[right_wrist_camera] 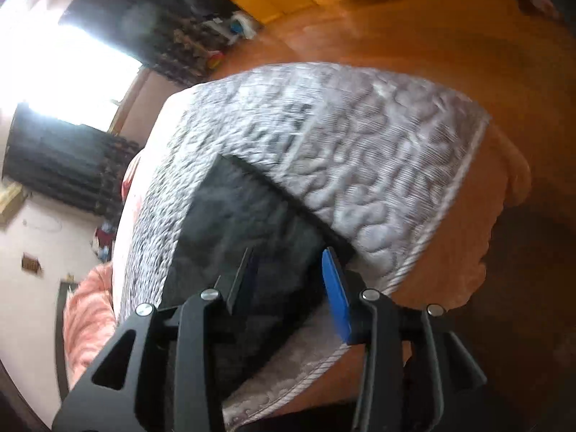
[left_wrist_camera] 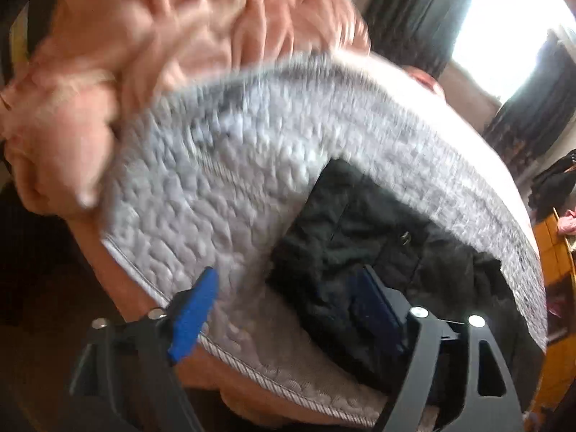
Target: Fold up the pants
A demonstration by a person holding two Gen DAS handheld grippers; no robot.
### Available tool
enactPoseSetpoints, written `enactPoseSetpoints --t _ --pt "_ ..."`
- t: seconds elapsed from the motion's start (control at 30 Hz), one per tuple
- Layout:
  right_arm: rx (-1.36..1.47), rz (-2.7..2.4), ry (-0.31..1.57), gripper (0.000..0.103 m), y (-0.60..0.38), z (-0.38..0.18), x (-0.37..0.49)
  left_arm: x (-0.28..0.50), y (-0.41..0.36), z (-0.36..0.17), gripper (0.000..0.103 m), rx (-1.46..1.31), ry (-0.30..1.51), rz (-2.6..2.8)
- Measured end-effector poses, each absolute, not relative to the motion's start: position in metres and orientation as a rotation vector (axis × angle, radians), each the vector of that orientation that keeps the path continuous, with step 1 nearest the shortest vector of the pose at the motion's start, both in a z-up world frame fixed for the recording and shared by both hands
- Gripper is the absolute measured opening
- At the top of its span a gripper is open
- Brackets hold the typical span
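The black pants (left_wrist_camera: 360,223) lie bunched on a grey quilted mattress (left_wrist_camera: 216,180), with a small metal button showing near their middle. My left gripper (left_wrist_camera: 284,309) hovers over their near edge, jaws wide apart, and nothing is pinched between its blue pads (left_wrist_camera: 194,313). In the right wrist view the pants (right_wrist_camera: 230,216) look like a flat dark slab on the mattress (right_wrist_camera: 360,151). My right gripper (right_wrist_camera: 288,284) hangs just above their near end, its jaws partly apart, with the cloth lying below the gap and not clamped. Both views are motion-blurred.
A rumpled pink blanket (left_wrist_camera: 162,36) is piled at the far left of the bed, and orange bedding (right_wrist_camera: 486,216) hangs over its right side. Beyond are a wooden floor (right_wrist_camera: 396,28), yellow-wood furniture (left_wrist_camera: 554,252), dark curtains (right_wrist_camera: 64,158) and a bright window (left_wrist_camera: 504,28).
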State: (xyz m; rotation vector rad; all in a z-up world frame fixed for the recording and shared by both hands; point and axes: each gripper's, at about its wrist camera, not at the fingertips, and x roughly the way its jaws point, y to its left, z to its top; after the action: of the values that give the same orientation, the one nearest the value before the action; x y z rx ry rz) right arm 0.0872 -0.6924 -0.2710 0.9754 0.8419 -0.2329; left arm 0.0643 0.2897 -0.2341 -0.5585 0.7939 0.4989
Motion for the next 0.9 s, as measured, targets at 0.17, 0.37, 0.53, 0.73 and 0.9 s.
enactPoseSetpoints --t 0.17,0.37,0.53,0.73,0.9 --pt "0.933 -0.158 0.889 0.038 -0.668 -0.281 0.112 0.069 0.260 -0.234 0.086 -0.544 0.781 0.425" --pt "0.957 -0.216 0.969 0.009 -0.676 -0.318 0.115 0.092 0.225 -0.264 0.086 -0.522 0.850 0.354" --pt "1.054 -0.230 0.860 0.049 -0.703 -0.313 0.088 0.095 0.213 -0.281 0.088 -0.531 0.850 0.344" --pt "1.299 -0.154 0.742 0.051 -0.725 -0.341 0.074 0.102 0.206 -0.288 0.089 -0.542 0.871 0.356" --pt "1.334 -0.122 0.732 0.054 -0.721 -0.356 0.073 0.104 0.200 -0.286 0.090 -0.525 0.868 0.370"
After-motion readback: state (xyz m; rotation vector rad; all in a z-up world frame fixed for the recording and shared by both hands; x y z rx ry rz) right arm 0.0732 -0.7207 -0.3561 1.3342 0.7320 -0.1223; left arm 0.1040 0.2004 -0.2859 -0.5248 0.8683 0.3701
